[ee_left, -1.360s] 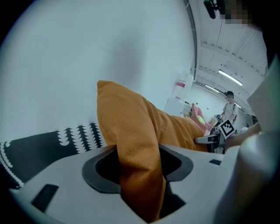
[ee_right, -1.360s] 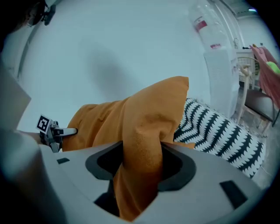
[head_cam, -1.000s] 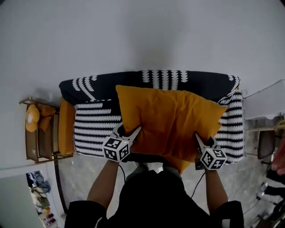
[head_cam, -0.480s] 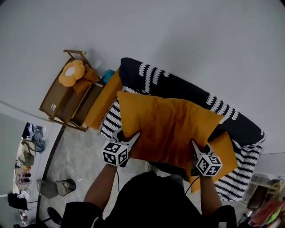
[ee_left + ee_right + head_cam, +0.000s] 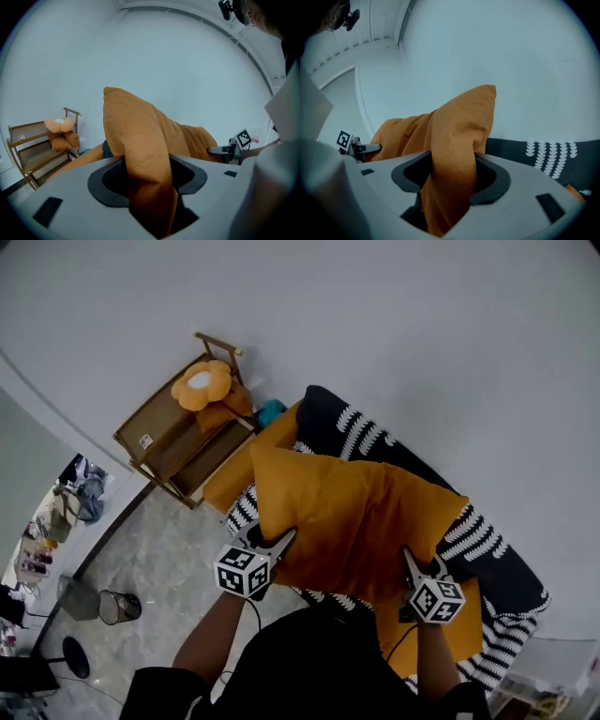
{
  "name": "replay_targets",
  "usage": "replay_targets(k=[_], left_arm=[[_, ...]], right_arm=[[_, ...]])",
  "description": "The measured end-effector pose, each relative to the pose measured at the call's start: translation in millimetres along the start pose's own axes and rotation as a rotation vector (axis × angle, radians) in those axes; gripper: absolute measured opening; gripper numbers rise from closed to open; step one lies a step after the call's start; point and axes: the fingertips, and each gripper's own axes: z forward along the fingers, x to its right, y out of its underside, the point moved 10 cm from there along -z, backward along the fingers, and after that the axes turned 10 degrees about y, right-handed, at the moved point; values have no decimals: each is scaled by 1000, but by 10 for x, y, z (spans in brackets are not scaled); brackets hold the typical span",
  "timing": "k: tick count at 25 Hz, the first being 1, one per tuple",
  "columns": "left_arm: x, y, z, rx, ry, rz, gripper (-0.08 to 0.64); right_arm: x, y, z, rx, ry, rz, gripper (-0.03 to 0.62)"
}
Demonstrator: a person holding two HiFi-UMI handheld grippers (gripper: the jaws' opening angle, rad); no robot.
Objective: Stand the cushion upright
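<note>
A large orange cushion (image 5: 352,517) is held up over the black-and-white patterned sofa (image 5: 483,535), one near corner in each gripper. My left gripper (image 5: 272,542) is shut on its left corner, and the orange fabric (image 5: 140,154) bulges up between the jaws in the left gripper view. My right gripper (image 5: 419,565) is shut on the right corner, where the cushion (image 5: 454,159) fills the jaw gap in the right gripper view. The cushion hides most of the sofa seat below it.
A second orange cushion (image 5: 258,460) lies at the sofa's left end and another orange cushion (image 5: 464,629) shows beyond the right gripper. A wooden shelf (image 5: 173,442) with a flower-shaped pillow (image 5: 202,383) stands left of the sofa. A small bin (image 5: 120,606) sits on the tiled floor.
The view has swung round, so the sofa now runs diagonally and the shelf sits upper left. Both grippers keep their hold on the cushion's corners, carrying it along.
</note>
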Motion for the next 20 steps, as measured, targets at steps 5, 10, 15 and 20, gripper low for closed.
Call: replay_targets(k=[5,10,15,20], left_arm=[[-11,-183,38,3,-17,29,256],[-77,-264,302,-18,9,46,259],[-287,-319,742,-70,90,45,262],[-851,-437,976,-119,160,52,262]], right_arm=[[22,-104,85,27,-25,21,261],[104,-116,124,44,22,41,261],[241,-76,290,33,108,81,259],[-45,14,626,24,185,135,261]])
